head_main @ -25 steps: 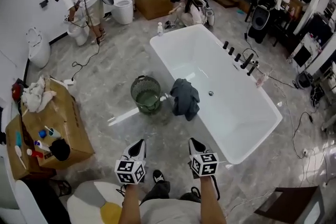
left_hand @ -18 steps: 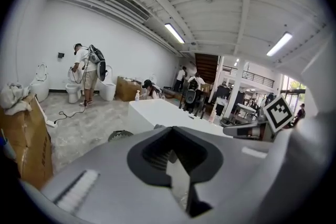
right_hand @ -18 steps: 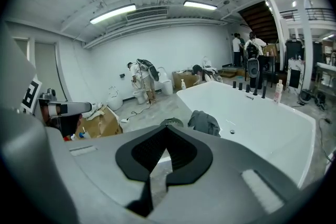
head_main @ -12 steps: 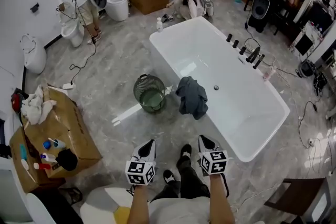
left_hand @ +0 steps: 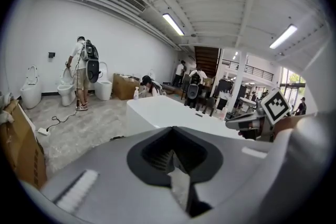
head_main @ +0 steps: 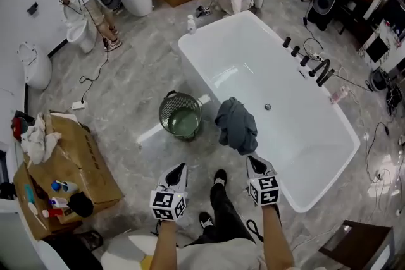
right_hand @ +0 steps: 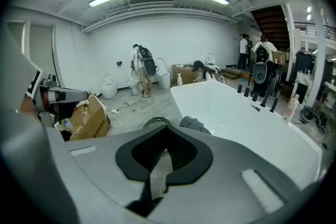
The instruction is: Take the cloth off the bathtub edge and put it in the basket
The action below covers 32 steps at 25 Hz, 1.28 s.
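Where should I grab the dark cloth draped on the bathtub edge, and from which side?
Pinch the bunched hump of the cloth where it crosses the bathtub rim, coming from above on the near side with the right gripper, which looks nearer. It hangs draped over the edge, so that fold probably stands proud.

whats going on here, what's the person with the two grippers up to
A person stands beside a white bathtub with a gripper in each hand. The left gripper and the right gripper are both shut and hold nothing. A dark grey cloth hangs over the tub's near edge, just ahead of the right gripper and not yet touched. The round basket meant for it stands on the floor beside the tub, left of the cloth.
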Available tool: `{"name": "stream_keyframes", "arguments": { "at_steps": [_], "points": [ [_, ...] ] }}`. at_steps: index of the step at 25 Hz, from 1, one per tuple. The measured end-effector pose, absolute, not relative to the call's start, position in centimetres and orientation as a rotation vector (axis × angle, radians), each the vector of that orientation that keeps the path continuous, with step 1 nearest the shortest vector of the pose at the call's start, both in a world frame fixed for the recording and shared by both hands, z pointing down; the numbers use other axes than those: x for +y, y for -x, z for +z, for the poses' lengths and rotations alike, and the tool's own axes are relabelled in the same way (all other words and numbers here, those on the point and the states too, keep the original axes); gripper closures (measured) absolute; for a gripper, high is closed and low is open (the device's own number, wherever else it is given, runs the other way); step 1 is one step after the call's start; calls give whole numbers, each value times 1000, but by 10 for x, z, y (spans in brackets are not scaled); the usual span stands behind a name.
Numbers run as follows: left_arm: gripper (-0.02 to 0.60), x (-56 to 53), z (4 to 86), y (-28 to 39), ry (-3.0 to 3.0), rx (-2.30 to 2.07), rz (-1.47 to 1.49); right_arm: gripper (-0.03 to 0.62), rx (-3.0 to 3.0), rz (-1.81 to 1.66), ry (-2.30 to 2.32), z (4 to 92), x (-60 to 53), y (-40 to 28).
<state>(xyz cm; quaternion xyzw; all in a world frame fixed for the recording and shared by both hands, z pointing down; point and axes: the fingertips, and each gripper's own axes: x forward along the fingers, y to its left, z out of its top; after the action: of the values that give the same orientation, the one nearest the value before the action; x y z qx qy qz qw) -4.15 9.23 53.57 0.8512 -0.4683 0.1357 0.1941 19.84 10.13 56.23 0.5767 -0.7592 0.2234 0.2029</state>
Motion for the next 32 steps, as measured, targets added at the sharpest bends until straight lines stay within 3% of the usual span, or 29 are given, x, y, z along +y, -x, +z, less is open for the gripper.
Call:
{"name": "stream_keyframes", "arguments": {
  "at_steps": [9,22,29,32],
  "points": [
    [528,-19,591,-9,-2388,-1201,480,594,-2027,727,-1579,644,-12,-232],
    [528,-84,705,-55,-2347,-1082,537,574,-1952,811,-1513,765,-81,-247],
    [528,-98,761,-74,-2353,-982,548,470,-1924,754,-1575,806,-94,-259],
    [528,-100,779,-80,-2368,-921,557,337,-1874,700,-1608,819,-97,-263]
  ]
}}
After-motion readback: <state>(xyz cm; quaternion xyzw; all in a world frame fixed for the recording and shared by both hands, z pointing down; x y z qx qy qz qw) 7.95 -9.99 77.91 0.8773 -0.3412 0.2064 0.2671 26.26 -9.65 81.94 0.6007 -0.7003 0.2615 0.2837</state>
